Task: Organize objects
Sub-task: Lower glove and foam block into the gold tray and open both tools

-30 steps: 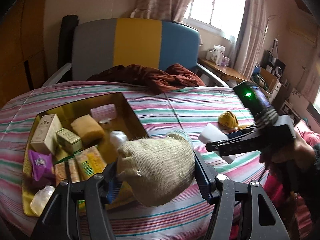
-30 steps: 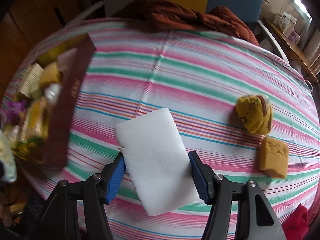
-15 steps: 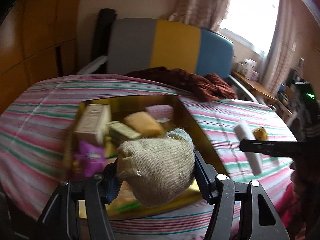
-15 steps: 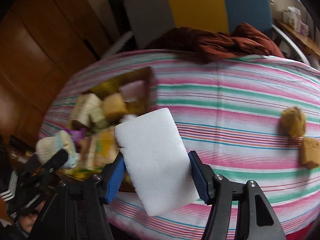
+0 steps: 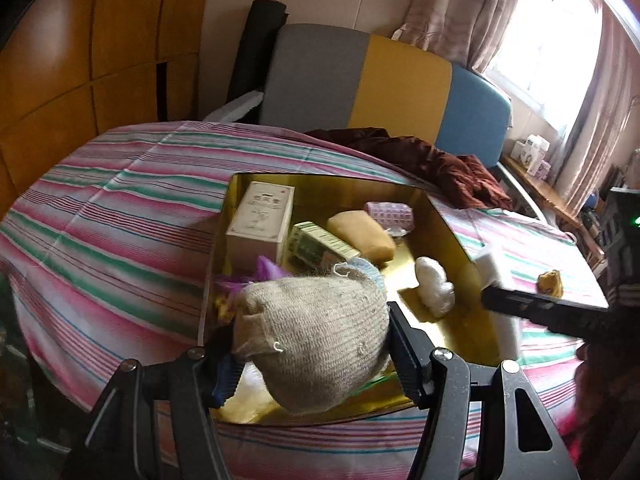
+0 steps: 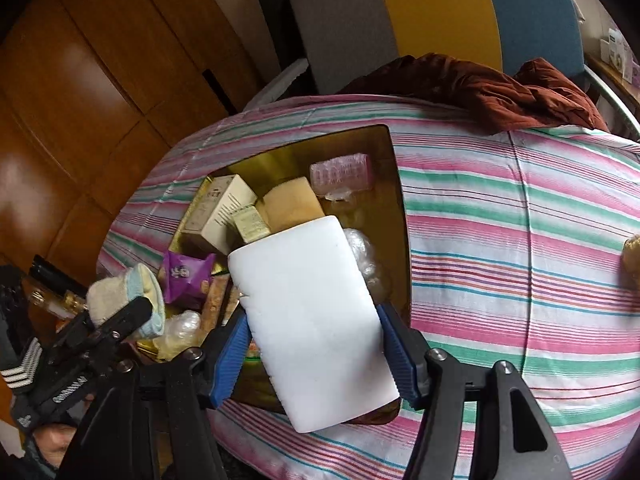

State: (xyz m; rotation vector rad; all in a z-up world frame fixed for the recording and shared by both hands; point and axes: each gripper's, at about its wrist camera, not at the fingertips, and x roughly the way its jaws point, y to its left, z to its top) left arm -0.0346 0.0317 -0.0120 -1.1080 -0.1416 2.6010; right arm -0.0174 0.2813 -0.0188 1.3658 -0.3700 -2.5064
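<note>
Both loads have swung in over the gold box point(image 6: 394, 184) now: my left gripper point(image 5: 310, 346) pinching the knitted sock point(image 5: 316, 332), my right gripper point(image 6: 314, 346) clamping the white sponge point(image 6: 312, 320), so both drops look close. Underneath, a striped cloth point(image 6: 520, 220); behind, a tricolour chair point(image 5: 380, 80) and a bright window point(image 5: 560, 40).

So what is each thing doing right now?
Left gripper: shut on the sock.
Right gripper: shut on the sponge.
Box: open, partly filled.
Yellow toy: lying on the striped cloth.
</note>
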